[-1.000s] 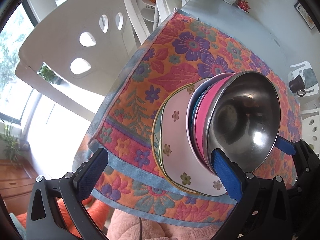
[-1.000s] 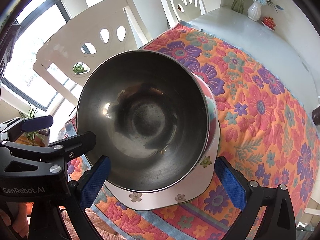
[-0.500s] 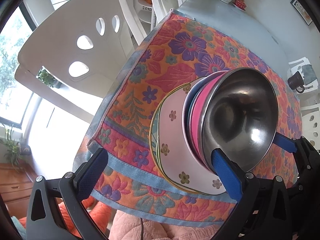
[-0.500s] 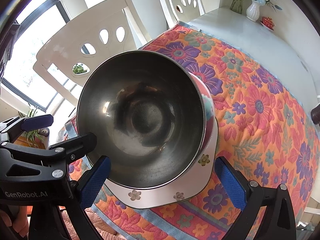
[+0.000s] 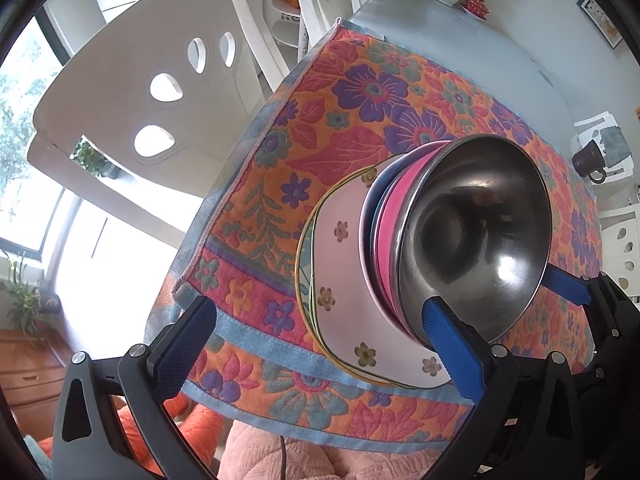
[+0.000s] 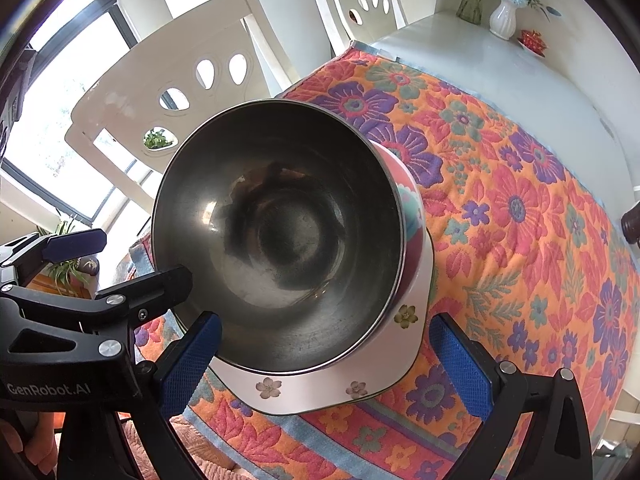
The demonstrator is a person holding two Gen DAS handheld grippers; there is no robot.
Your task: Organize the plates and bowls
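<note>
A steel bowl (image 5: 476, 232) (image 6: 280, 232) sits on top of a stack: a pink bowl (image 5: 390, 236), a dark blue rim under it, and a white flowered plate (image 5: 340, 264) (image 6: 316, 392) over a yellow-rimmed plate. The stack rests on the floral cloth (image 5: 344, 128) near the table's front edge. My left gripper (image 5: 320, 340) is open and empty, in front of the stack's left side. My right gripper (image 6: 328, 364) is open and empty, its fingers on either side of the stack's front.
White chairs (image 5: 132, 92) (image 6: 356, 4) stand along the table's left side. A white vase (image 6: 504, 18) and a small red dish (image 6: 532, 38) stand at the table's far end. A dark mug (image 5: 588, 158) is at the right edge. The left gripper's body (image 6: 80, 320) shows beside the right one.
Both grippers have drawn back slightly from the stack. The bowls and plates have not moved.
</note>
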